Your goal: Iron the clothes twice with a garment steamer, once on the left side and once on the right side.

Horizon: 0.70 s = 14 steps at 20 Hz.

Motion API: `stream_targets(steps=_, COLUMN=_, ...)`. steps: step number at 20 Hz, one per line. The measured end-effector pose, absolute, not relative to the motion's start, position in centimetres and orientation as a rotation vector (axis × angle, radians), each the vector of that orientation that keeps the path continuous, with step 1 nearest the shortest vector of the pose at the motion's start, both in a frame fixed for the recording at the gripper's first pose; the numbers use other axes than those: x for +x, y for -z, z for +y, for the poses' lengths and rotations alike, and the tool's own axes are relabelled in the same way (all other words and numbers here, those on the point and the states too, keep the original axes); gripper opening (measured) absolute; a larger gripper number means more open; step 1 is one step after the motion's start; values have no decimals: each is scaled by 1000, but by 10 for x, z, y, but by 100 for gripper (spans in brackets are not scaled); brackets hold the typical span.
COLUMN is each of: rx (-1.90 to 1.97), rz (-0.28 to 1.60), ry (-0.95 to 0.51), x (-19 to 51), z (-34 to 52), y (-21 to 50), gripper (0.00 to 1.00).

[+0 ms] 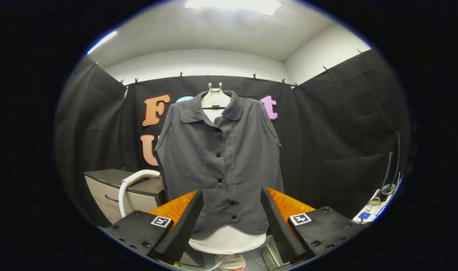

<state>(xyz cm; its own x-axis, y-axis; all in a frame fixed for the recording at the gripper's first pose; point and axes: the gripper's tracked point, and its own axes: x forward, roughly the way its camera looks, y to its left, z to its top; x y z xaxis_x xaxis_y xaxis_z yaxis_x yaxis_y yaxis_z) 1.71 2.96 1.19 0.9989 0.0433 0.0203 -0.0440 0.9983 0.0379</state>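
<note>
A dark grey sleeveless shirt (221, 162) with a collar and a row of buttons hangs on a white mannequin torso (227, 241), straight ahead of my fingers and beyond them. My gripper (232, 210) is open, its fingers spread wide on either side of the shirt's hem, with nothing between them. The garment steamer's white handle (140, 176) and its hose (122, 199) show to the left of the shirt, beside the cabinet.
A low cabinet (112, 188) with a dark top stands at the left, behind the steamer hose. The mannequin's stand base (231, 261) is on the floor below. Cables and a monitor edge (392, 169) sit on a table at the far right.
</note>
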Motion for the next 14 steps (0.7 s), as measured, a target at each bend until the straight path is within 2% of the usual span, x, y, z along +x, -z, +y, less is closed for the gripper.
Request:
stream_targets(steps=7, rx=31, rz=-11, ry=-29, x=16, z=34, y=-13, gripper=98)
stream_targets(steps=14, rx=18, rz=-20, ry=-75, x=17, z=66, y=-18, gripper=98)
